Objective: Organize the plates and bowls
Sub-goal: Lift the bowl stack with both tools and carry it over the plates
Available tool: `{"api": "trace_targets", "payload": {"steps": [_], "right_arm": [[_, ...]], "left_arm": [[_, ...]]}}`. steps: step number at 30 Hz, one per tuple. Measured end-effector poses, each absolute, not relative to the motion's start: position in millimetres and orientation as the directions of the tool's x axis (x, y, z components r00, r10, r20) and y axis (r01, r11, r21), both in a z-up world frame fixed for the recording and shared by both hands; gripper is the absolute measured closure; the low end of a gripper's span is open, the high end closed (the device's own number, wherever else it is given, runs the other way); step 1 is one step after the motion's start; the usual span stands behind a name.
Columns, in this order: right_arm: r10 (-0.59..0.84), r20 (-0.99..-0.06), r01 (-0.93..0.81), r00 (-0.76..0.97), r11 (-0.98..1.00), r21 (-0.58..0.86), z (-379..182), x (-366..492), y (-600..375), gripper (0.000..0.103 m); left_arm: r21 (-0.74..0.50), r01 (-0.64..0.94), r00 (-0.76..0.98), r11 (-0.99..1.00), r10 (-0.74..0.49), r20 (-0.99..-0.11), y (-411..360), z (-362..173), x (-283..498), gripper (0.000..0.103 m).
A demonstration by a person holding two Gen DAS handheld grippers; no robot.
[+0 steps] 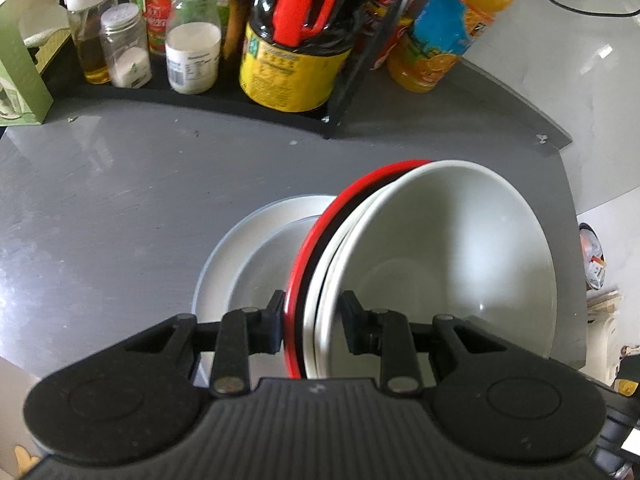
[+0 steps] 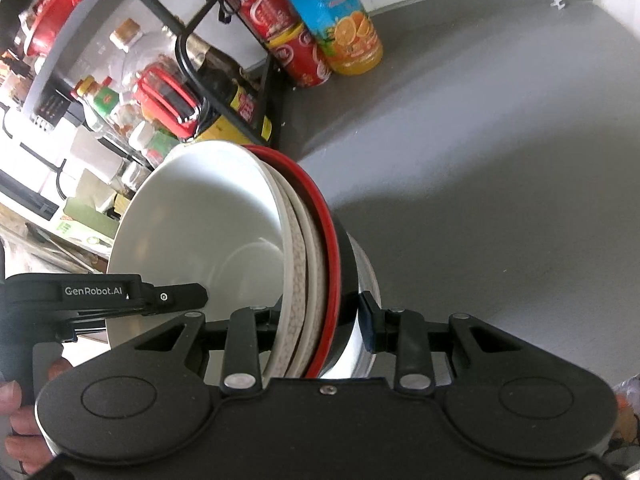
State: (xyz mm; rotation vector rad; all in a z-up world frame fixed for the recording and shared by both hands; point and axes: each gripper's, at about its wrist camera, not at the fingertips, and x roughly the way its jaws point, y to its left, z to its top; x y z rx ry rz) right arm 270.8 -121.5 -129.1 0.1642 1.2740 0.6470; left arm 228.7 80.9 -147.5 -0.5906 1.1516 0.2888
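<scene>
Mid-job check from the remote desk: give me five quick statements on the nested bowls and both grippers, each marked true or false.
1. The left gripper clamps the rims of the nested bowl stack. True.
2. The glossy white ceramic bowl is innermost. True.
3. The red-rimmed black bowl sits inside the white one. False: it is outside it.
4. The right gripper is away from the stack. False: it straddles the rims too.
5. The orange juice bottle lies on its side. False: it stands on the grey counter.
</scene>
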Motion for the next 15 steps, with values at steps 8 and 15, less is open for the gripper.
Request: {"api": "trace_targets", "payload": {"steps": [8, 15], "right_arm": [[0.502, -0.855, -0.329, 0.133, 0.836, 0.439, -139, 259, -110, 0.072], [0.472, -0.872, -0.308, 0.131, 0.855, 0.417, -146, 255, -105, 0.071]], "left_arm": [[-0.288, -0.489, 0.361, 0.824, -0.11, -0.926, 93, -160, 227, 0.076], [-0.294, -0.477, 0.339, 0.828, -0.135, -0.931, 98, -171, 228, 0.075]]}}
